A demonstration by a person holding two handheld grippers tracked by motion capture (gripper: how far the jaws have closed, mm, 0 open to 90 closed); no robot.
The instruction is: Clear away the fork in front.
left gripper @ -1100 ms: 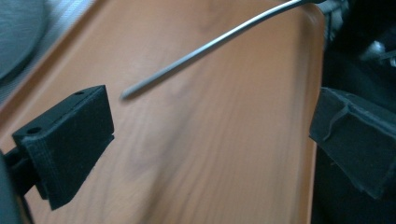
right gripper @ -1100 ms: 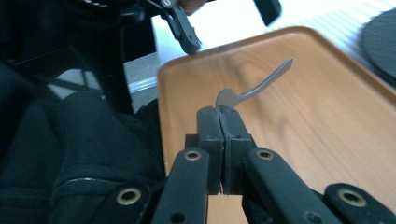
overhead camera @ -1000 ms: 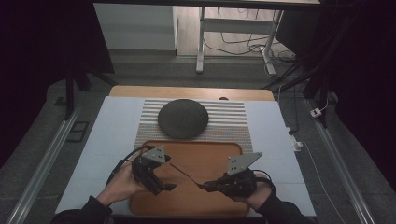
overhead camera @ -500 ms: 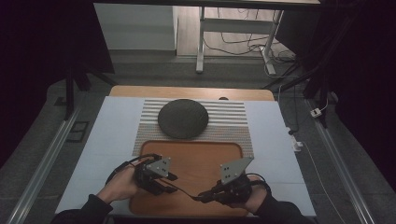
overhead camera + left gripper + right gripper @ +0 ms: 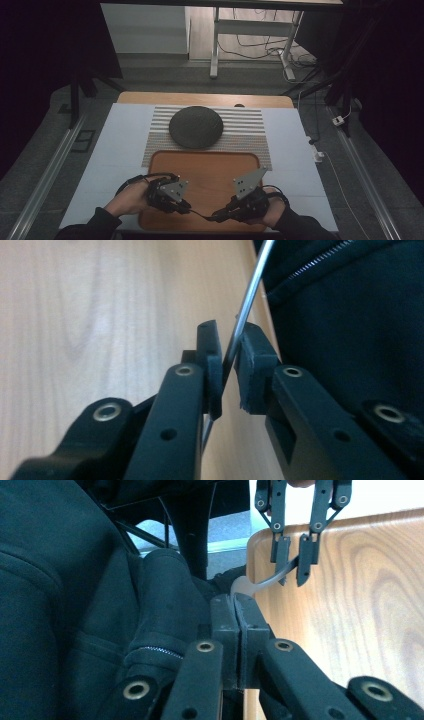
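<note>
Spoon (image 5: 260,586) at tray (image 5: 205,165) near edge, R gripper (image 5: 239,602) clamped on bowl, L gripper (image 5: 227,352) nipping handle.

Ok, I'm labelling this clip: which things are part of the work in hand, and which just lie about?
In use: thin metal utensil, left gripper, right gripper, wooden tray under them.
Lying about: dark round dish, striped mat, pale table cover.

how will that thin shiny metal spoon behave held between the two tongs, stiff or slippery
Probably stiff: the thin shiny metal spoon spans from the right tongs to the left tongs without visible sagging. Likely slippery, since its narrow polished handle gives the black pads little surface. It looks light, and could pivot in a grip over the brown wooden tray.
</note>
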